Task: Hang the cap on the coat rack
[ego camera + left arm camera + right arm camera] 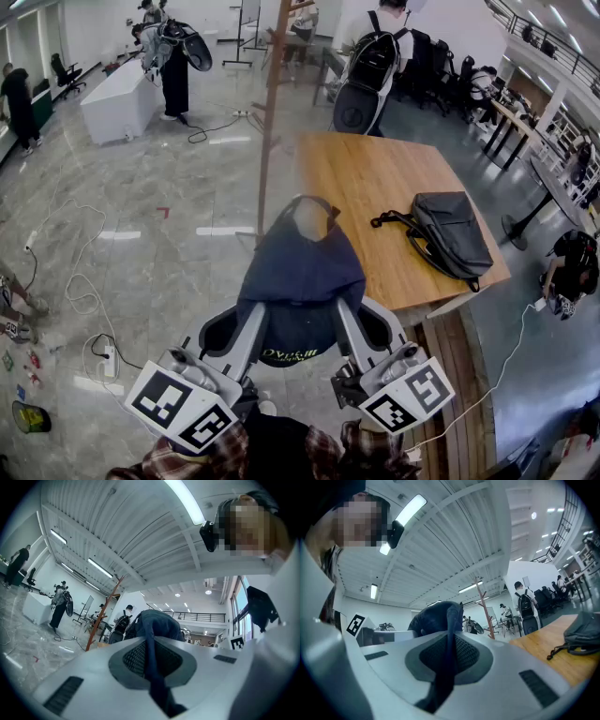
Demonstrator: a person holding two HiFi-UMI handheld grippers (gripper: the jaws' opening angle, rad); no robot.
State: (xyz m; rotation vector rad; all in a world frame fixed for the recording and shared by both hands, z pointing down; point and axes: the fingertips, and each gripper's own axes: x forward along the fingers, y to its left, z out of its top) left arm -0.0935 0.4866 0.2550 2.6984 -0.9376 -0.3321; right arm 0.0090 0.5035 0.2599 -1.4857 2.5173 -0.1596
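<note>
Navy cap (300, 281) is held up near the person, stretched between both grippers. The left gripper (242, 330) and right gripper (354, 330) each have their jaws nearly together, pinching its fabric. The rack (270, 112) stands beyond, slightly left, about equally near both. The table (375, 178) edge crowds its right, and open floor (159, 244) lies to its left.
</note>
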